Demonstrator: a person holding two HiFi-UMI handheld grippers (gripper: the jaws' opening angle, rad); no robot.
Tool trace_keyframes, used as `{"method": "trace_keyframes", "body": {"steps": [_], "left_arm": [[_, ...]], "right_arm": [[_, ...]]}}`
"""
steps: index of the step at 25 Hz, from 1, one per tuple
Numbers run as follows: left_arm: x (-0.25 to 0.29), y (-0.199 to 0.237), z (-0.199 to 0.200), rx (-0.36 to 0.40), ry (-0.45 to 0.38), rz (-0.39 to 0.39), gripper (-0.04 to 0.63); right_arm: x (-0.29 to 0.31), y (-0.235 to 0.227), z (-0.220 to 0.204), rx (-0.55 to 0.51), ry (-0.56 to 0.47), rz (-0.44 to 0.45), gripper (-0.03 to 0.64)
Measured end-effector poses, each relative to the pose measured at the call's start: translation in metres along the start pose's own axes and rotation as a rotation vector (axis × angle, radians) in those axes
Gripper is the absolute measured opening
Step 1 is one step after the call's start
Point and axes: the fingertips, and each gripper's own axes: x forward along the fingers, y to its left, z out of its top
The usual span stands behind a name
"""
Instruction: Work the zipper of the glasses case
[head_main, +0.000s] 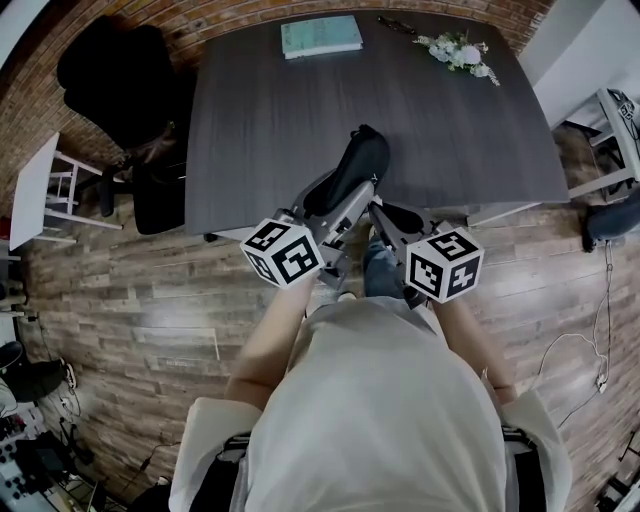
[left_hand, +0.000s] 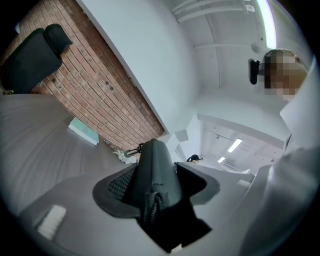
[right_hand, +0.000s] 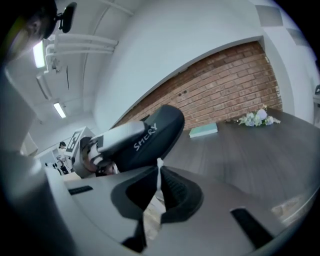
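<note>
Dark grey wooden table (head_main: 260, 130) below; black oval zippered glasses case (head_main: 352, 165) hangs over table's near edge, clamped in my left gripper (head_main: 338, 200). Right gripper (head_main: 388, 218), also at that edge, pinched shut, looks empty. Judgement: hold case steady, pinch pull, drag along zipper teeth (left_hand: 151, 202).

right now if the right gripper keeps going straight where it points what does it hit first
The black glasses case, just past its shut fingers. It may already be touching; depth is unclear.

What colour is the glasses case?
The glasses case is black all over. It shows best in the left gripper view.
</note>
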Motion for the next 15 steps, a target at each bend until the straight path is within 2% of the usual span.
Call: {"method": "trace_keyframes", "body": {"steps": [5, 9, 15], "left_arm": [[0.007, 0.001, -0.002, -0.021, 0.000, -0.009, 0.252], [0.012, 0.002, -0.004, -0.038, -0.002, -0.019, 0.252], [0.016, -0.001, -0.009, -0.043, 0.016, -0.048, 0.252]], "right_arm": [[0.001, 0.016, -0.015, 0.000, 0.027, 0.052, 0.011], [0.003, 0.034, -0.023, -0.058, 0.060, 0.110, 0.009], [0.003, 0.048, -0.027, -0.065, 0.129, 0.239, 0.008]]}}
